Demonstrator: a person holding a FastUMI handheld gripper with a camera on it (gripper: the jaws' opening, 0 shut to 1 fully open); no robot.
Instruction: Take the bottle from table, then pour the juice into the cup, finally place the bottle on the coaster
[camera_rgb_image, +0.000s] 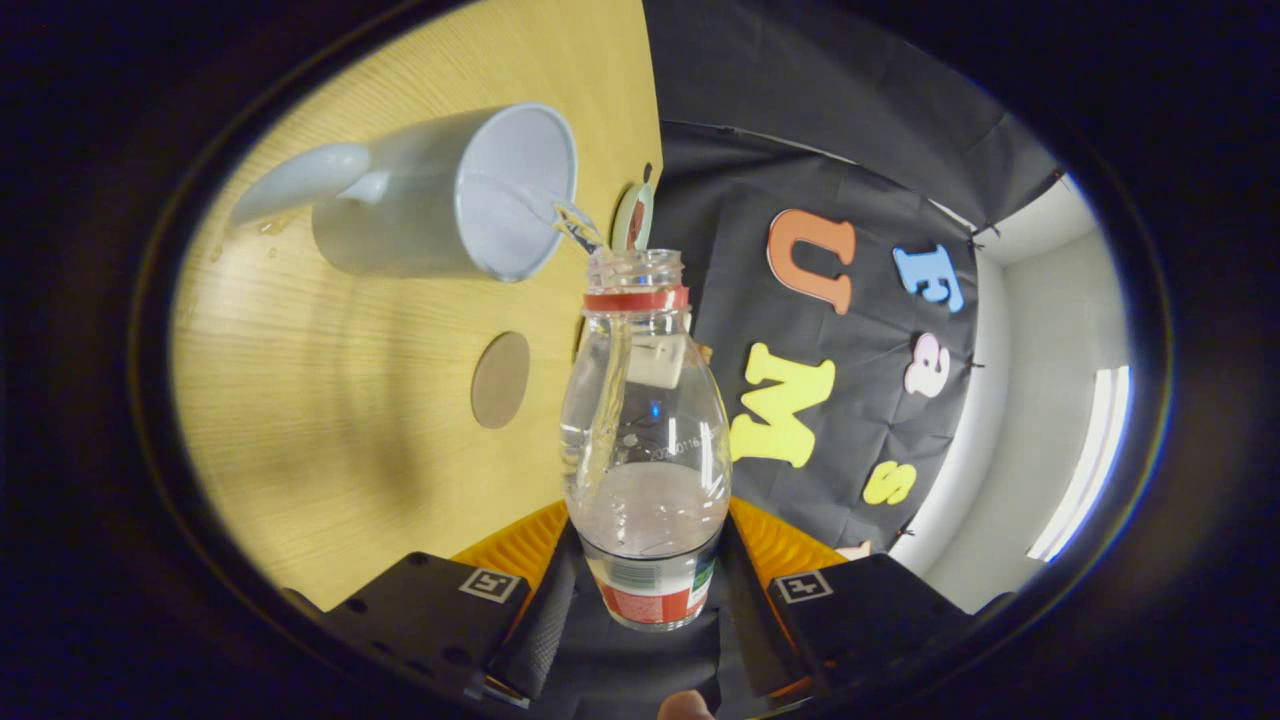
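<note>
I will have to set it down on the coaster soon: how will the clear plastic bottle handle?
The clear plastic bottle, clamped between the gripper fingers, looks thin-walled, so probably squashy. Liquid is pouring into the grey cup, so it is likely getting lighter. Tall and narrow, it may tip.

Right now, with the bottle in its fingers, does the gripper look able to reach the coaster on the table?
Probably yes. The gripper is shut on the bottle, which is tipped over the cup. The coaster lies bare on the table, beside the bottle and short of the cup, with nothing on it.

Bright, even light; glare on the bottle (645, 440), soft shadows on the table (330, 400), fisheye-bent edges.
</note>
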